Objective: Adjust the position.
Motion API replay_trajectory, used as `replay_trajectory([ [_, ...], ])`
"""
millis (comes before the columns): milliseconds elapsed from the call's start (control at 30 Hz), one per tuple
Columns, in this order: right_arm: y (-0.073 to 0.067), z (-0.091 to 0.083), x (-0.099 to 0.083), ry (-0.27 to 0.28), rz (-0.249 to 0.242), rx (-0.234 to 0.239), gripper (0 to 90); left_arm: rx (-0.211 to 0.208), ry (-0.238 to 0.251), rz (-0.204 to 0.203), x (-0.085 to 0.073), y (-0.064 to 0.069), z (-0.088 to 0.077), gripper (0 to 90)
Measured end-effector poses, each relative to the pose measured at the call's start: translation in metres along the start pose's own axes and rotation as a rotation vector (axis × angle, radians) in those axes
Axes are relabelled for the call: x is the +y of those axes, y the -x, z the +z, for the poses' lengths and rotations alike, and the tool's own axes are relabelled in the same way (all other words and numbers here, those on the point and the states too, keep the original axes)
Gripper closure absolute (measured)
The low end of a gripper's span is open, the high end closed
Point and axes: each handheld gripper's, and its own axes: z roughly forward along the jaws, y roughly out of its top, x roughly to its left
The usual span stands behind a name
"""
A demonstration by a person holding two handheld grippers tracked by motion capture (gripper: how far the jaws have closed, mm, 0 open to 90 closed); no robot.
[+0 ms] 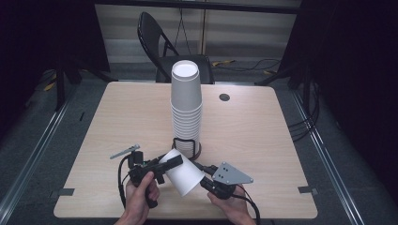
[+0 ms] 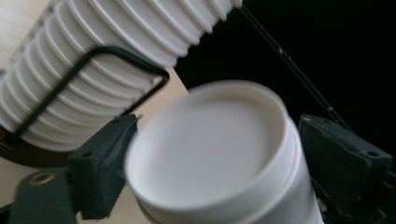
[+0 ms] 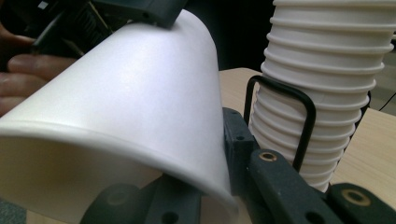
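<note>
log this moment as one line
right gripper: shut on paper cup rim | left gripper: jaws astride cup base | cup stack: upright in wire holder

**Tight spot right in front of the cup tower**

The tall cup stack (image 1: 186, 108) in its wire holder (image 1: 187, 146) blocks the desk (image 1: 258, 140) centre, just behind the tilted cup (image 1: 184, 174) that both hand-held grippers share. Left and right of the stack, the desk lies wide open; a chair (image 1: 164, 47) stands beyond the far edge.

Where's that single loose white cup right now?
In the high view the loose cup lies tilted near the table's front edge, between the left gripper and right gripper, just before the cup stack.
</note>
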Motion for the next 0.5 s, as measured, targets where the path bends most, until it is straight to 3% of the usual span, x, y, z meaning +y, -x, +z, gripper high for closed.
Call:
replay_trajectory([
  [167,0.001,-0.004,-0.001,-0.030,0.005,0.009,86.4,0.035,0.012,0.043,0.004,-0.002,-0.002,15.4],
  [400,0.007,-0.014,-0.003,-0.077,0.013,0.004,86.9,0.052,-0.011,0.152,0.006,0.000,-0.003,15.8],
  [500,0.010,-0.019,-0.006,-0.103,0.026,-0.006,86.8,0.091,-0.014,0.190,0.007,0.001,-0.002,20.2],
])
